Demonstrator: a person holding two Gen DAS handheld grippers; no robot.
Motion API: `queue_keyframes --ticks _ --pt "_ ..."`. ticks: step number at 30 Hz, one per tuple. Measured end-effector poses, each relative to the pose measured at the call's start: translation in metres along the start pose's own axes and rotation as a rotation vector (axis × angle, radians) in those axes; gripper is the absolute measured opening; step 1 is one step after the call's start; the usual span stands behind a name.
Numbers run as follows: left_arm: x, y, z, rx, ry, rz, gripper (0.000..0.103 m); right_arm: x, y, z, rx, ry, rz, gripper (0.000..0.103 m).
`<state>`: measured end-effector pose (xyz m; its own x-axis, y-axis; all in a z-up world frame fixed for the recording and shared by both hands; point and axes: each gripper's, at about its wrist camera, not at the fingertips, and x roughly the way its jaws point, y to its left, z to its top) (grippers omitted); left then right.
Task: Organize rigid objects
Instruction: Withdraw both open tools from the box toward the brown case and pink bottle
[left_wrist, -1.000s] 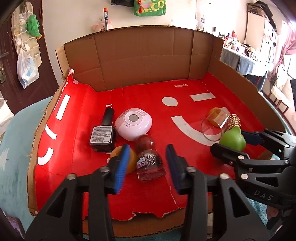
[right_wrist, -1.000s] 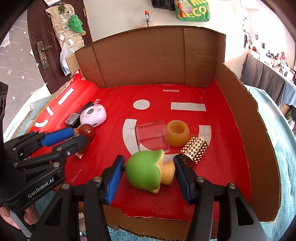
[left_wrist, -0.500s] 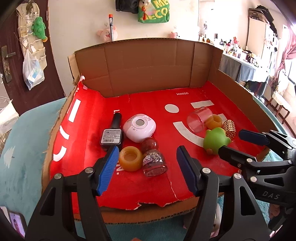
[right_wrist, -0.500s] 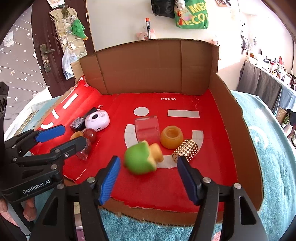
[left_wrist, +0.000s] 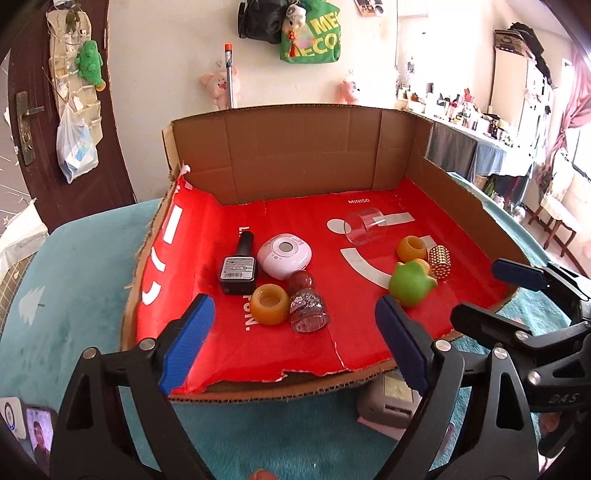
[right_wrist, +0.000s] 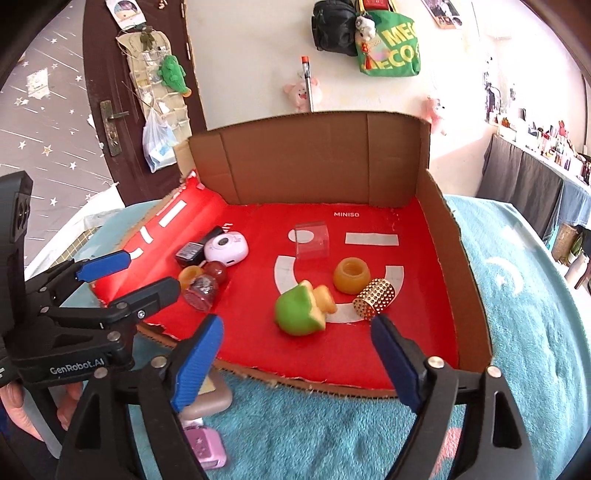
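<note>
I see both grippers held back at the near edge of the cardboard tray with the red printed floor (left_wrist: 436, 206), each with its blue-padded fingers spread wide and holding nothing. My left gripper (left_wrist: 295, 332) faces the left-hand cluster; my right gripper (right_wrist: 295, 354) faces the right-hand one.

On the left side of the tray lie a black rectangular bottle with a white label (left_wrist: 238, 269), a white rounded case with a grey circle on top (left_wrist: 284, 256), an amber ring-shaped cup (left_wrist: 269, 304) and a small glitter-filled bottle with a dark red ball cap (left_wrist: 306, 306), all close together, the last two touching. On the right side lies a green rounded toy with an orange neck (right_wrist: 301, 312) on its side, with a second amber ring-shaped cup (right_wrist: 351, 275) and a gold perforated cylinder (right_wrist: 373, 297) just beside it. A clear plastic cup (right_wrist: 312, 243) lies farther back, apart from the others.

The left wrist view shows the bottle's label and the glitter plainly; in the right wrist view my left gripper partly covers that cluster. Only the right wrist view shows a pink gadget (right_wrist: 205, 446) on the teal plush cloth (right_wrist: 517, 295) in front of the tray. A beige flat box (left_wrist: 391, 400) by the tray's torn front edge shows in both.
</note>
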<state>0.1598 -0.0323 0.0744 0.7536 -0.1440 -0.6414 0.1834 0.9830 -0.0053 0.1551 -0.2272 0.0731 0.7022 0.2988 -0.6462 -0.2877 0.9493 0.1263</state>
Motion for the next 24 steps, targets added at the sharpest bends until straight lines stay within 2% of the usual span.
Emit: queue_keyframes --ticks 3,8,17,24 --pt "-0.008 0.000 -0.002 -0.001 -0.013 0.001 0.101 -0.010 0.004 -0.003 -0.011 -0.019 0.009 0.095" --pt "-0.022 0.001 -0.005 -0.005 -0.039 0.018 0.101 -0.023 0.012 -0.008 -0.030 -0.046 0.012 0.102" --pt "-0.037 0.005 -0.016 -0.011 -0.046 0.030 0.103 -0.045 0.019 -0.019 -0.040 -0.077 0.026 0.103" --pt "-0.040 0.008 -0.031 -0.015 -0.014 0.018 0.103 -0.051 0.021 -0.031 -0.042 -0.067 0.027 0.103"
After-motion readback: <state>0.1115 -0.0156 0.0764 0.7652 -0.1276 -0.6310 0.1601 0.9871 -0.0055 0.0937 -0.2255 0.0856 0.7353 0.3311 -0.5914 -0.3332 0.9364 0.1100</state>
